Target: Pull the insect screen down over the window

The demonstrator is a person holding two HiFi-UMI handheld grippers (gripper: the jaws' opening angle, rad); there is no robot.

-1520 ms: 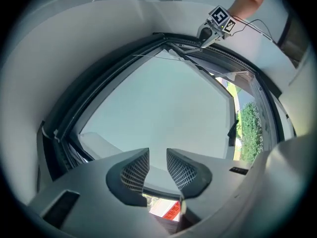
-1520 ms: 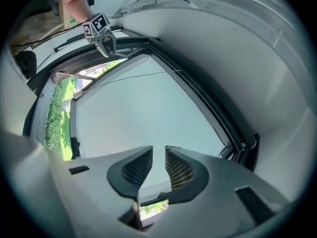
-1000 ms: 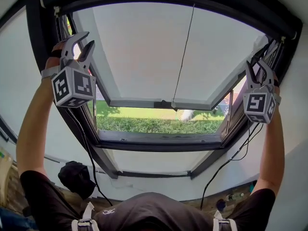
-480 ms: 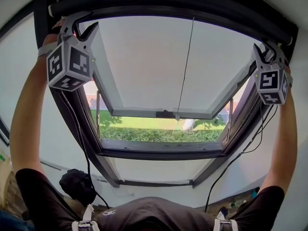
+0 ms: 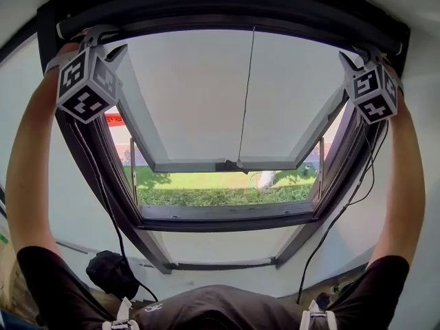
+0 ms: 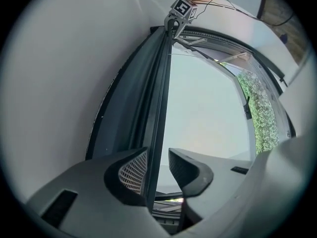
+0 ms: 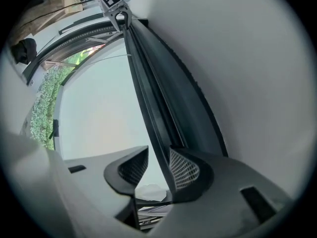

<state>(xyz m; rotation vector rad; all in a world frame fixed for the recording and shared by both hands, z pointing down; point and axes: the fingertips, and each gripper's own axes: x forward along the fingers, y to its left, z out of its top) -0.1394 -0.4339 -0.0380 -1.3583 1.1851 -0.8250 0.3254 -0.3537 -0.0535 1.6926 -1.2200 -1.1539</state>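
Observation:
The insect screen's dark pull bar [image 5: 227,12] lies rolled up along the top of the roof window frame [image 5: 220,215]. My left gripper [image 5: 98,36] is raised to the bar's left end and my right gripper [image 5: 355,55] to its right end. In the left gripper view the bar [image 6: 154,108] runs between the open jaws of the left gripper [image 6: 158,161], close to the left pad [image 6: 133,172], with a gap to the other. In the right gripper view the bar [image 7: 154,98] passes between the right gripper's [image 7: 158,158] jaws beside the right pad [image 7: 183,170]; they have been widening and do not clamp it.
The glass sash [image 5: 227,165] is swung outward, with a thin cord [image 5: 244,95] hanging down its middle and grass [image 5: 220,194] beyond. Black cables [image 5: 344,212] trail from both grippers along the frame sides. A black bag [image 5: 110,273] lies low on the left.
Both grippers have risen from the frame's sides to the top bar, the left one inward onto its left end, the right one up onto its right end.

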